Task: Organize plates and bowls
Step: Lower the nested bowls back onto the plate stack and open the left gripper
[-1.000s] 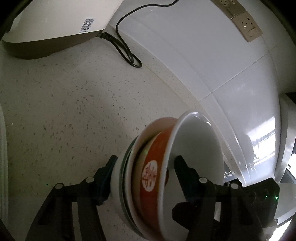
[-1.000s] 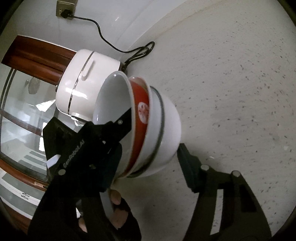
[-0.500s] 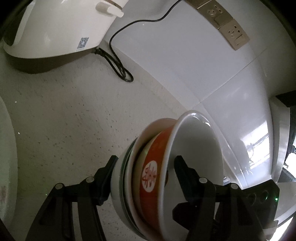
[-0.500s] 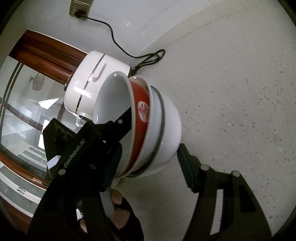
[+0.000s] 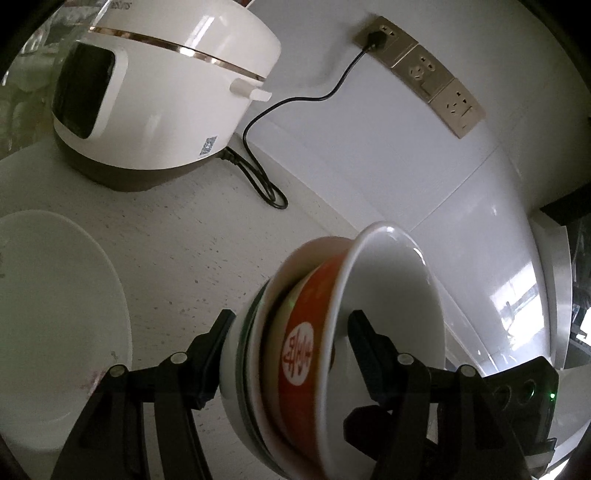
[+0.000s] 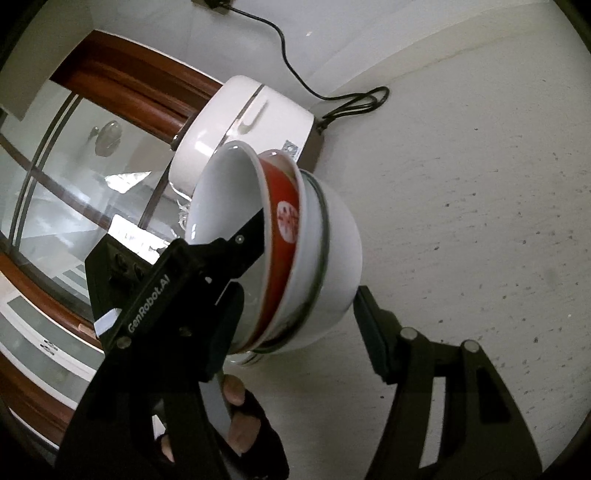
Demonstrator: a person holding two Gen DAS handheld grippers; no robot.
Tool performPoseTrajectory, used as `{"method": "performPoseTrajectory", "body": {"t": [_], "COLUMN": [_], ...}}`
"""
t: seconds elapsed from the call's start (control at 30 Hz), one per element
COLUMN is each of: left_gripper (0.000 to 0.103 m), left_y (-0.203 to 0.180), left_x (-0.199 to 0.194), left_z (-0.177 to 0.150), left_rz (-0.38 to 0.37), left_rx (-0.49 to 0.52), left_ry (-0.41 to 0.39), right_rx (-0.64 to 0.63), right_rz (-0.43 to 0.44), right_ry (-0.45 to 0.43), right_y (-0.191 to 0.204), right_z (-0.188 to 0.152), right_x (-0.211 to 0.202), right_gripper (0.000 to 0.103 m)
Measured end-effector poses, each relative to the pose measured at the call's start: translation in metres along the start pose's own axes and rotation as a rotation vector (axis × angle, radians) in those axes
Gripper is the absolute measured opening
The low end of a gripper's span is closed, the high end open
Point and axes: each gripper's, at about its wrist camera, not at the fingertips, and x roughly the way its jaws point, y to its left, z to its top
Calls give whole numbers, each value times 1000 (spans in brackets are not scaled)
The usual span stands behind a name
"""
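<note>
A stack of nested bowls (image 5: 332, 354) is held on its side above the speckled pale stone tabletop (image 5: 192, 251), its open mouth turned sideways. The innermost bowl is glossy white porcelain with a thin rounded rim; next comes an orange-red bowl bearing a round white medallion with a red character (image 5: 297, 354); outside that sit a white bowl and a larger white one edged by a dark green band.

Both grippers hold the stack from opposite sides. The left gripper (image 5: 291, 338) has one black finger against the outer bowl's base and the other inside the innermost bowl, clamped across the whole stack at a middling spread. The right gripper (image 6: 310, 266) grips likewise, one finger lying inside the white bowl and the other at the base, with a gloved hand (image 6: 243, 424) below.

On the tabletop to the near left lies a smooth white plate (image 5: 55, 317). Farther off stands a rounded white rice cooker (image 5: 159, 96) with a gold band, its black cord (image 5: 258, 162) looping to a wall socket (image 5: 384, 33) on glossy white tile.
</note>
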Motion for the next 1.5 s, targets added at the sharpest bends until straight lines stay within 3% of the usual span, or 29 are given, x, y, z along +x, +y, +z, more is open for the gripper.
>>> {"method": "performPoseTrajectory", "body": {"t": [0.23,0.9,1.5], "left_gripper": [63,64,64], "left_y": [2,84,134], "left_x": [-5,-80,-68], "left_z": [2,31,41], "left_rz": [21,104,120], "left_rx": [-18,-147,-265], "left_ry": [-8,-108,-49], "right_rx": [-19,-127,-110], "right_rz": [15,60,-19], "right_ry": [15,183,302], "right_y": [3,74,86], "right_z": [0,-7,-13], "right_x": [6,94,142], "right_gripper": [65,65,64]}}
